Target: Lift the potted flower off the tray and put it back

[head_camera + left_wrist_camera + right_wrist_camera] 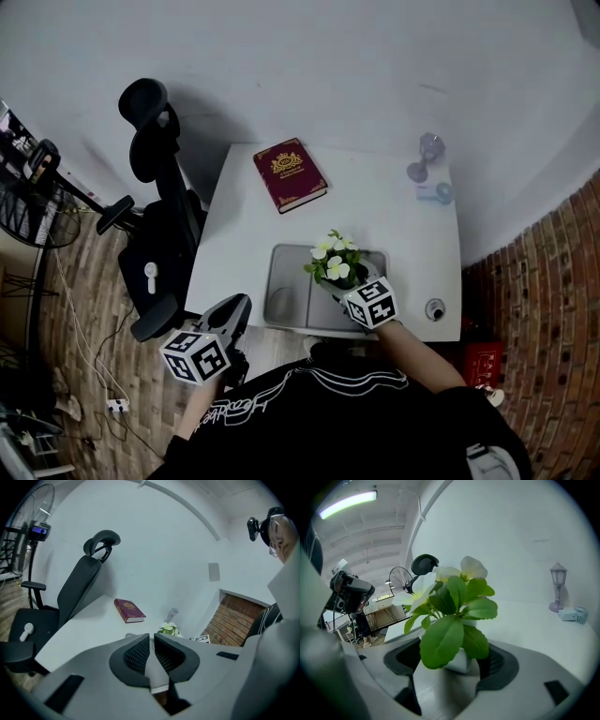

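The potted flower [333, 261], white blooms and green leaves in a small white pot, stands on the grey tray [291, 302] at the near edge of the white table. My right gripper [349, 284] reaches in from the near side, its jaws on either side of the pot. In the right gripper view the pot [458, 660] fills the gap and the dark pads press its sides, so the right gripper [452, 662] is shut on it. My left gripper [234, 309] hangs off the table's near left edge, shut and holding nothing, its pads [140, 651] almost touching.
A dark red book [290, 174] lies at the far left of the table. A small lamp ornament [427, 155] and a pale blue object [436, 192] sit at the far right. A black office chair [159, 225] stands to the left, with a brick wall [544, 281] to the right.
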